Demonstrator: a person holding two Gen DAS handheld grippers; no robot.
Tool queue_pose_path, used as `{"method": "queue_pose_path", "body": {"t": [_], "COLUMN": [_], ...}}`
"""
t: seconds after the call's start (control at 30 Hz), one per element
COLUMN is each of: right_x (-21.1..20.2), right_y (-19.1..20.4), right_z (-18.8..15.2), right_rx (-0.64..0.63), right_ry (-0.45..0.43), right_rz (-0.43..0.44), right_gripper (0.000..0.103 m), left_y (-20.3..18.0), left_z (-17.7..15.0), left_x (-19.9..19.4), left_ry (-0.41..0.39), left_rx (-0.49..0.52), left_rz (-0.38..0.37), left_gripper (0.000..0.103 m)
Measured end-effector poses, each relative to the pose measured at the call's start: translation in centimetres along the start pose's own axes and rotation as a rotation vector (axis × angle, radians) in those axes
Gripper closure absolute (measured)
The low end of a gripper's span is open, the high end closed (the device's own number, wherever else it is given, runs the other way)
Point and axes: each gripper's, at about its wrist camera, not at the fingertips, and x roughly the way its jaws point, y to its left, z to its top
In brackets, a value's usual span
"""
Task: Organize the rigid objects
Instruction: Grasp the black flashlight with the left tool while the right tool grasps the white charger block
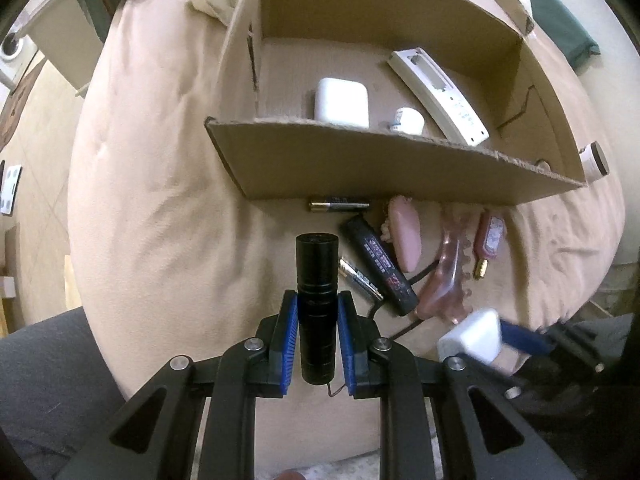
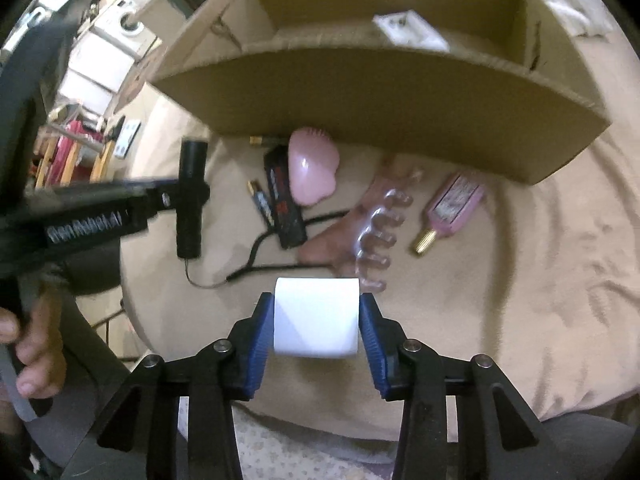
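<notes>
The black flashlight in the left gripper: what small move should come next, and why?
Probably carry it forward over the box's near wall and release it inside. The left gripper is shut on the flashlight, held above the bed just short of that wall. A white case and a remote already lie inside, with bare floor left of the case.
</notes>
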Motion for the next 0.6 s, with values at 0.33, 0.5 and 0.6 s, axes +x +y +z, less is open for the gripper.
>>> {"method": "queue_pose_path", "body": {"t": [0.33,0.5,0.6], "right_x": [-5.1,-8.7,-10.4], "right_y": [-2.0,-3.3,-3.2], "right_z": [1.1,1.5,2.0], "right_rx": [0.038,0.049,0.052], "right_ry": [-0.157,-0.245,-0.283], "right_rz": [0.008,0.029,0.034], "right_gripper": [0.060,0.060,0.060], "left_y": [0.2,-0.2,-0.5], "left_z": [-0.3,-0.5,-0.2], "left_x": [-2.8,-7.2,-10.5], "left_ry": [-0.069,-0.178,-0.245], "left_rx": [-0.004,0.018,0.027], "left_rz": [0.012,0.044,0.033], "left_gripper": [0.086,0.085,0.085]}}
